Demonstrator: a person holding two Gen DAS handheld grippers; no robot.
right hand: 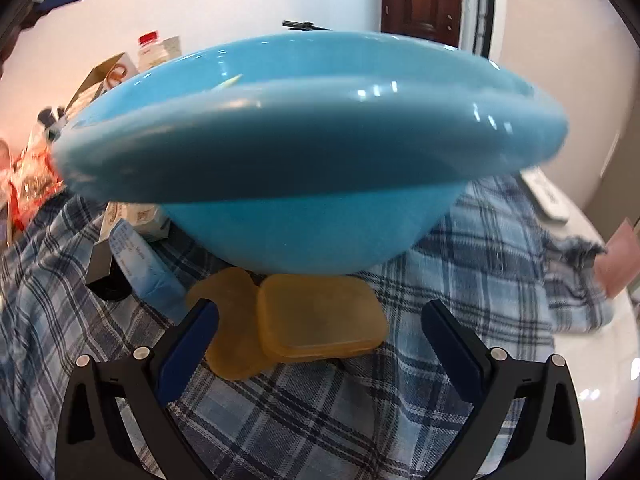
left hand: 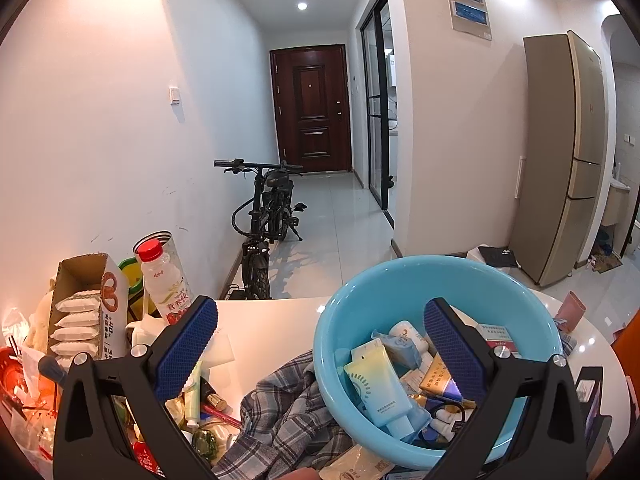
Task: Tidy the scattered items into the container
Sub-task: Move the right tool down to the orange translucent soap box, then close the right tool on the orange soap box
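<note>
White table (right hand: 600, 380), plaid cloth (right hand: 320, 420) | right gripper (right hand: 320, 336) spread around amber pads (right hand: 320, 320) | left gripper (left hand: 320, 344) spread, empty | risk: pinching cloth, nudging blue basin (right hand: 304, 152)

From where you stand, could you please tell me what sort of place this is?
Most likely a home, seemingly a flat's dining area opening onto an entrance hallway. A dark wooden front door ends the tiled corridor, a bicycle is parked by the wall, and a tall fridge stands to the right.

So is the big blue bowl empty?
No. The blue bowl already holds things: a tube, small boxes and packets piled inside.
</note>
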